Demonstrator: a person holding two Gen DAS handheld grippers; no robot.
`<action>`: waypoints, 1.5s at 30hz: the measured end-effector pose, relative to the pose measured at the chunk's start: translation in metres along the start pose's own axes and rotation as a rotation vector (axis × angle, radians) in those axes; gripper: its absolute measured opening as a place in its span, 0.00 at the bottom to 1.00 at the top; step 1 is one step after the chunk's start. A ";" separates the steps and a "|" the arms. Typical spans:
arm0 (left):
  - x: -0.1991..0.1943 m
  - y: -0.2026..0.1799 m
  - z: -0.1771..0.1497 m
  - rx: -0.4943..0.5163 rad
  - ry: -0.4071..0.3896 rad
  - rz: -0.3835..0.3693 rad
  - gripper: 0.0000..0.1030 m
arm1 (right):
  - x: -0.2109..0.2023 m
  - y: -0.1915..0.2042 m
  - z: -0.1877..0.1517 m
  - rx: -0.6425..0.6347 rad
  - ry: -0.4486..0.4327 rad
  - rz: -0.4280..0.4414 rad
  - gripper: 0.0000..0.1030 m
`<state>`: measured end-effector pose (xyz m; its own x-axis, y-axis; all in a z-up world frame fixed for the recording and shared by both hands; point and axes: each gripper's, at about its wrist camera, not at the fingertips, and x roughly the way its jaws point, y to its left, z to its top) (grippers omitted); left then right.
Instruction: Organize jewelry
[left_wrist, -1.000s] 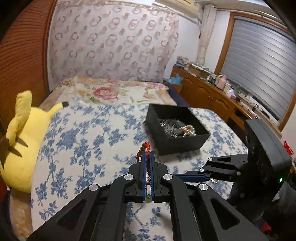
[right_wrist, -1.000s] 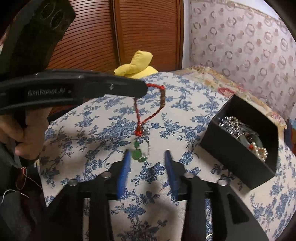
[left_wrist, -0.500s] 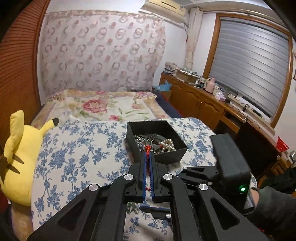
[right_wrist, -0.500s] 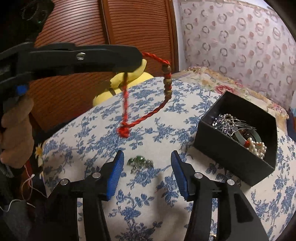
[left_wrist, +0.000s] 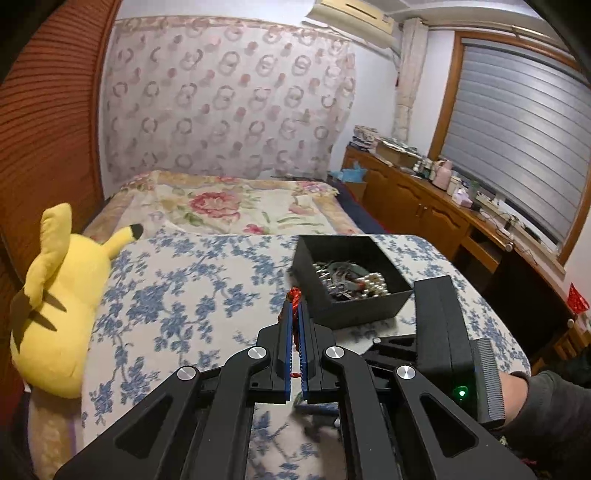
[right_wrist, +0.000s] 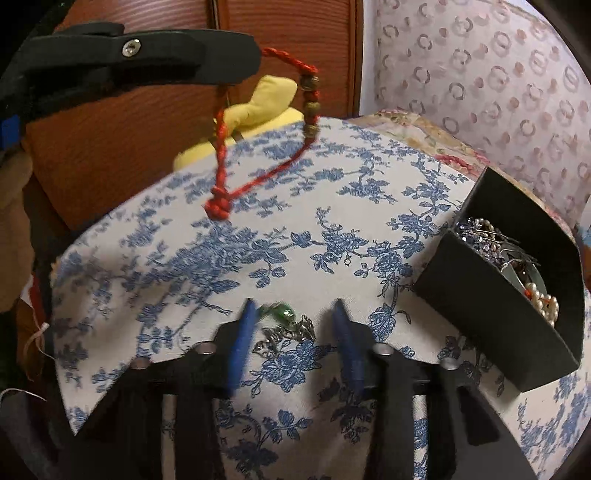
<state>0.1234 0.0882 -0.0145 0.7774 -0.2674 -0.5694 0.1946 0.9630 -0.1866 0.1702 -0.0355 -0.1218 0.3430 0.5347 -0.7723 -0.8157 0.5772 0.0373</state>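
- Left gripper (left_wrist: 294, 306): clenched on a red braided cord bracelet (right_wrist: 258, 147). Only a short red tuft shows past the blue pads in the left wrist view; the right wrist view shows the loop, with 3 brown beads, hanging clear above the blue-flowered cloth (right_wrist: 258, 258).
- Right gripper (right_wrist: 291, 321): jaws apart and just now closing in. A green-stoned silver trinket (right_wrist: 284, 325) lies on the cloth between the blurred blue fingers (right_wrist: 240, 343); the pads do not press on it. Its form is too blurred to name.
- Black box (right_wrist: 517, 332): on the cloth to the right, holding pearls and tangled silver pieces; individual items cannot be separated, and its far wall is cut off by the lens edge.
- Yellow plush toy (left_wrist: 62, 295): at the cloth's left edge, partly hidden behind the bracelet in the right wrist view.
- A hand (left_wrist: 517, 391) on the right gripper's body is partly out of frame.
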 end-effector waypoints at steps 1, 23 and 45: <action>0.000 0.003 -0.001 -0.004 0.002 0.003 0.02 | 0.000 0.001 0.000 -0.010 0.001 -0.010 0.27; 0.028 -0.019 0.022 0.051 -0.013 0.005 0.02 | -0.111 -0.072 0.006 0.053 -0.177 -0.161 0.10; 0.109 -0.064 0.063 0.118 0.005 -0.031 0.33 | -0.099 -0.147 -0.006 0.231 -0.176 -0.195 0.40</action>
<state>0.2333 -0.0005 -0.0137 0.7671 -0.2974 -0.5685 0.2883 0.9514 -0.1086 0.2534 -0.1770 -0.0541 0.5735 0.4871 -0.6586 -0.6066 0.7929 0.0581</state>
